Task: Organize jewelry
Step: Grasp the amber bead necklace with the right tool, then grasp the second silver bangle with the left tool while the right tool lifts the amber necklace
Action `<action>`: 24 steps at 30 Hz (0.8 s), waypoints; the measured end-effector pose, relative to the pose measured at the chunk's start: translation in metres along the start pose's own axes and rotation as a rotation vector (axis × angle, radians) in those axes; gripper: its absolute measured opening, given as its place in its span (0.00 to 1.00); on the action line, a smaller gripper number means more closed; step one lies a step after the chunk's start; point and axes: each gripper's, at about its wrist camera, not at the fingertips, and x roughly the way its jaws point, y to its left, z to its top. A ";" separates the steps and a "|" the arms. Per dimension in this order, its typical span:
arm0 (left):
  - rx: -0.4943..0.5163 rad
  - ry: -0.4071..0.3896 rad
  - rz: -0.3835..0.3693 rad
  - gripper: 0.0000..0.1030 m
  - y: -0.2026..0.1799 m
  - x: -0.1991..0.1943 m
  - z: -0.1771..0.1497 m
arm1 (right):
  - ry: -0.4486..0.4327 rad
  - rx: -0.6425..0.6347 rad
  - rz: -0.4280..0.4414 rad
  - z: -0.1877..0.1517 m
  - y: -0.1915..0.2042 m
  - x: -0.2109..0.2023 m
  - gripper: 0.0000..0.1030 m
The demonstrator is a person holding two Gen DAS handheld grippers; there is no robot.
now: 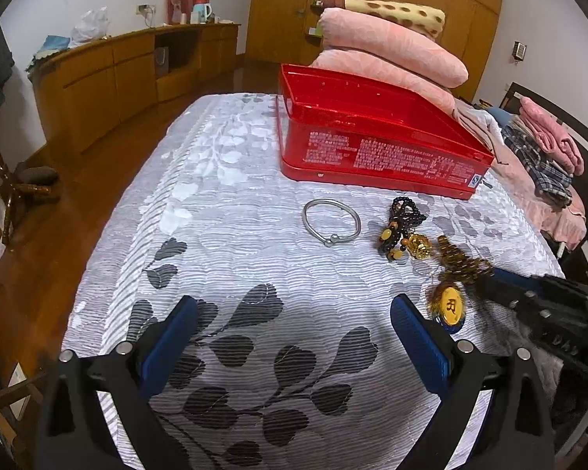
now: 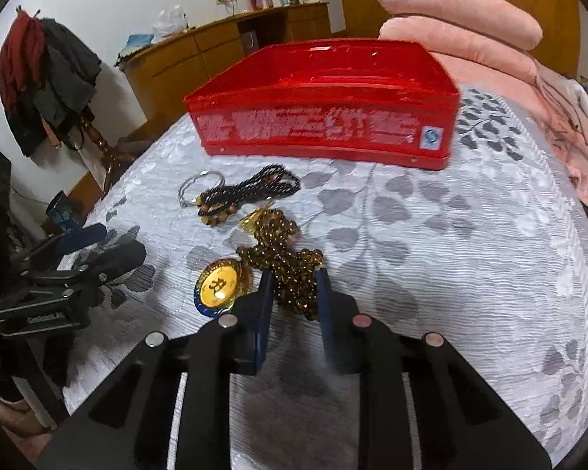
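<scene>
Red plastic box (image 1: pixel 376 145) sits open on the bed cover (image 1: pixel 231 258), white w/ grey leaf shapes. Nothing can be seen inside the box from these angles. All places below are told from the box.

Just in front of the box, on the cover, lies a silver bangle (image 1: pixel 331 220) w/ small ball ends. Next to the bangle is a black bead necklace (image 1: pixel 401 227) w/ yellow beads and a gold charm. Farther from the box than those two lies a brown bead necklace (image 2: pixel 290 262) in a heap. Its round gold pendant (image 2: pixel 217 286), w/ a blue rim, lies at the side of the heap.

R gripper (image 2: pixel 293 280) is at the brown bead necklace, on the heap's end farthest from the box. Its blue fingers (image 2: pixel 264 293) are close together w/ the beads between them, pinching the heap.

L gripper (image 1: pixel 294 313) is well in front of the box, past the bangle. It is spread wide, holding nothing, w/ only bed cover between its blue fingers (image 1: pixel 176 333).

Behind the box are stacked pink pillows (image 1: pixel 392 47).
</scene>
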 end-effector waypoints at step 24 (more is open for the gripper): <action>-0.037 0.047 -0.003 0.87 0.000 0.033 0.033 | -0.014 0.069 -0.059 -0.003 -0.033 -0.006 0.20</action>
